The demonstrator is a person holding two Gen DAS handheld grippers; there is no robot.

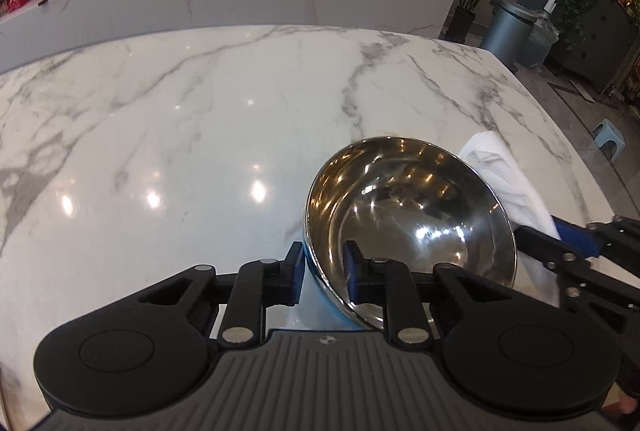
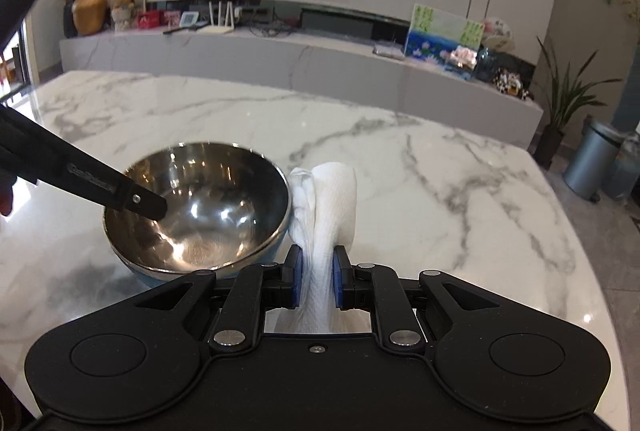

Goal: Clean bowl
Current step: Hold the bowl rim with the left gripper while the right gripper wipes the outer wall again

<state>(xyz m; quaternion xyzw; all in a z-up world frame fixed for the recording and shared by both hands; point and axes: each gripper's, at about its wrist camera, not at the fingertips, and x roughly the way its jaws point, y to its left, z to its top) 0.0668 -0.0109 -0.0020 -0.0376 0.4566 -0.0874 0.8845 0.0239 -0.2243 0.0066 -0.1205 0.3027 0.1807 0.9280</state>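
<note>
Steel bowl (image 1: 408, 227) with blue outside, shiny and empty inside, tilted on marble surface (image 1: 200, 119). Left tool (image 1: 322, 271) clamped on near rim, one pad inside, one outside. Right tool (image 2: 316, 281) pinching white paper towel (image 2: 328, 199) just beside bowl.

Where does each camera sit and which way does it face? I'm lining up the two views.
Left wrist: on the left gripper, angled down at the bowl, whose rim its fingers straddle.
Right wrist: on the right gripper, looking across the marble table over the white cloth it pinches.
Both share bowl, cloth, table and each other's gripper.
</note>
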